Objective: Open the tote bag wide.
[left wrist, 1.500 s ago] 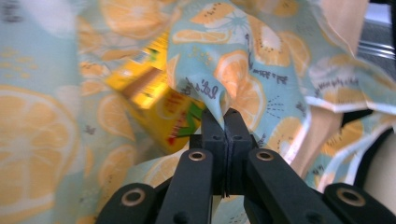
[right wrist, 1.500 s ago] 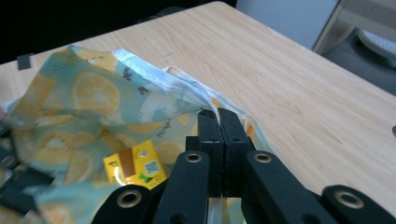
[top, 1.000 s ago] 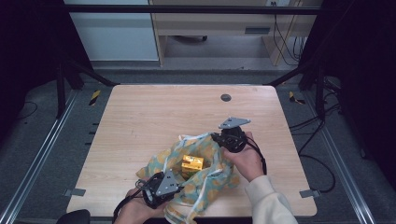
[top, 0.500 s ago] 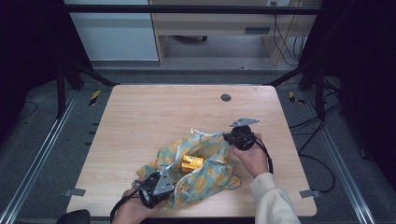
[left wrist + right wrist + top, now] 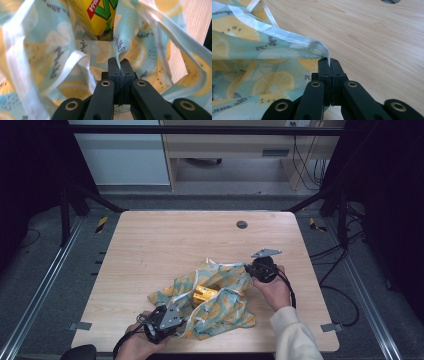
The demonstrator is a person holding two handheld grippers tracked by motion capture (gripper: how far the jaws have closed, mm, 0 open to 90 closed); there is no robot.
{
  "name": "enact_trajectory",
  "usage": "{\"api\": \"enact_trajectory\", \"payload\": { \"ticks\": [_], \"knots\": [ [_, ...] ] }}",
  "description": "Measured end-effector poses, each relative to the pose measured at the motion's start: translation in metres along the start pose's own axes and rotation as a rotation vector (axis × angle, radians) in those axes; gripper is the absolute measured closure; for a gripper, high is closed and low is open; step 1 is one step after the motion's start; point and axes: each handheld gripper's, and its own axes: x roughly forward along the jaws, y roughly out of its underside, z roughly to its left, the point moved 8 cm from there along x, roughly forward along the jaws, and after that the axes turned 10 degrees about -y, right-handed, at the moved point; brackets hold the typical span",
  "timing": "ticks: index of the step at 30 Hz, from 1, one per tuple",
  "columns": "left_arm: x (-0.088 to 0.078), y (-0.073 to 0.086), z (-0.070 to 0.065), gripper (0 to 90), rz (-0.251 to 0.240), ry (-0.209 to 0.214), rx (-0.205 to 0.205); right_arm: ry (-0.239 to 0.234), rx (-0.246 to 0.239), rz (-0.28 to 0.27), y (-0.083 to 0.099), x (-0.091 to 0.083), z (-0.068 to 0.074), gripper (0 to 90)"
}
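Observation:
A lemon-print cloth bag (image 5: pixel 220 297) lies open on the wooden table (image 5: pixel 165 245), with a yellow drink carton (image 5: pixel 204 295) lying inside it. My left gripper (image 5: pixel 176 317) is at the bag's near-left edge, shut on a fold of the bag's rim (image 5: pixel 119 50); the carton (image 5: pixel 96 17) fills the top of the left gripper view. My right gripper (image 5: pixel 248 270) is at the bag's far-right corner, shut on the bag's hemmed rim (image 5: pixel 322 50). The cloth is stretched between the two grippers.
A small dark round hole (image 5: pixel 242 224) sits in the table near its far edge. Bare wood lies beyond the bag and to its left. A white strap (image 5: pixel 265 11) of the bag trails on the table. The table's near edge runs close under the left hand.
My right gripper has moved right and lower with the bag's rim, pulling the bag's mouth wider. The left gripper has stayed in place.

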Motion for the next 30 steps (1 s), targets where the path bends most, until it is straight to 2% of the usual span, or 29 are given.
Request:
{"api": "enact_trajectory", "payload": {
  "ticks": [16, 18, 19, 21, 23, 24, 25, 26, 28, 30],
  "knots": [
    [0.0, 0.005, -0.001, 90.0, 0.026, -0.001, -0.001, 0.049, 0.016, 0.011, 0.008, -0.002, -0.015, 89.9],
    [0.0, 0.004, 0.0, 90.0, 0.012, -0.01, -0.016, 0.047, 0.026, 0.003, 0.007, -0.001, -0.014, 88.9],
    [0.0, 0.003, 0.001, 88.2, -0.002, -0.023, -0.024, 0.04, 0.016, 0.006, 0.007, 0.0, -0.011, 85.9],
    [-0.003, -0.001, 0.004, 78.1, -0.037, -0.055, -0.05, 0.049, -0.005, -0.005, 0.004, -0.001, -0.007, 71.9],
    [-0.007, -0.007, 0.007, 64.4, -0.084, -0.079, -0.09, 0.037, 0.012, -0.048, -0.002, -0.007, -0.002, 59.3],
    [-0.01, -0.011, 0.009, 61.0, -0.108, -0.088, -0.1, 0.035, 0.009, -0.063, -0.006, -0.01, 0.002, 52.7],
    [-0.01, -0.011, 0.009, 56.9, -0.108, -0.088, -0.1, 0.045, -0.001, -0.075, -0.009, -0.014, 0.005, 45.3],
    [-0.014, -0.016, 0.011, 51.7, -0.141, -0.102, -0.103, 0.047, -0.014, -0.097, -0.013, -0.02, 0.01, 39.3],
    [-0.026, -0.029, 0.014, 49.8, -0.2, -0.124, -0.119, 0.038, -0.033, -0.124, -0.02, -0.029, 0.019, 32.9],
    [-0.035, -0.039, 0.017, 47.4, -0.24, -0.136, -0.124, 0.032, -0.053, -0.152, -0.026, -0.04, 0.031, 28.7]
  ]
}}
